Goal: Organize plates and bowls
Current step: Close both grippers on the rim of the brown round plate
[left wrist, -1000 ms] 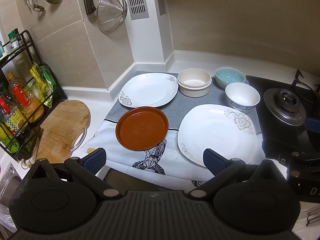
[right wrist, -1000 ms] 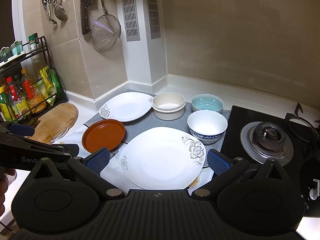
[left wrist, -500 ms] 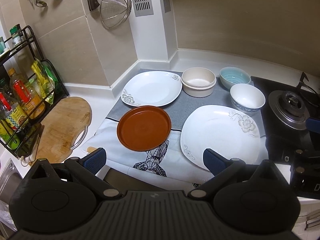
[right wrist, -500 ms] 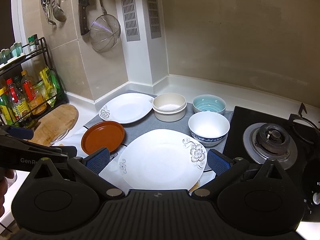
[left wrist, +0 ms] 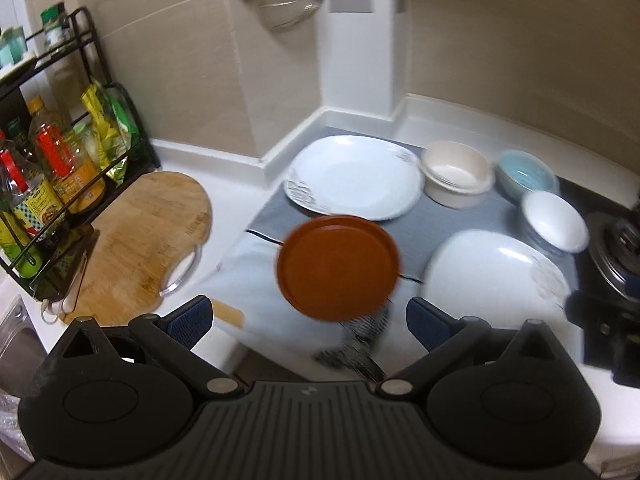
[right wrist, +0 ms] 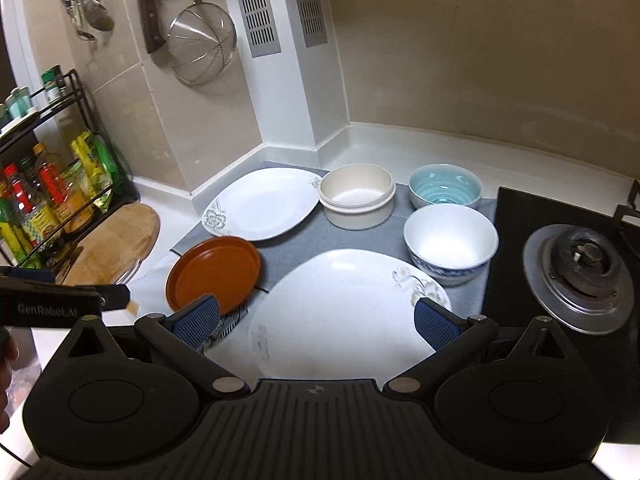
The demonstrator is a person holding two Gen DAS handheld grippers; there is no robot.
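Right wrist view alone shows the hanging knife (right wrist: pixel 150 8). Both grippers, left (left wrist: pixel 308 318) and right (right wrist: pixel 318 320), stay released, empty; the left has neared the round brown plate (left wrist: pixel 338 266) on the cloth mat (left wrist: pixel 420 224).

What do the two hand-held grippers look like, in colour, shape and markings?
Each hand-held gripper, left and right, has a black ribbed body with two round housings and black fingers ending in blue textured pads. The right view shows the left one's side, lettered "GenRobot.AI" in grey.
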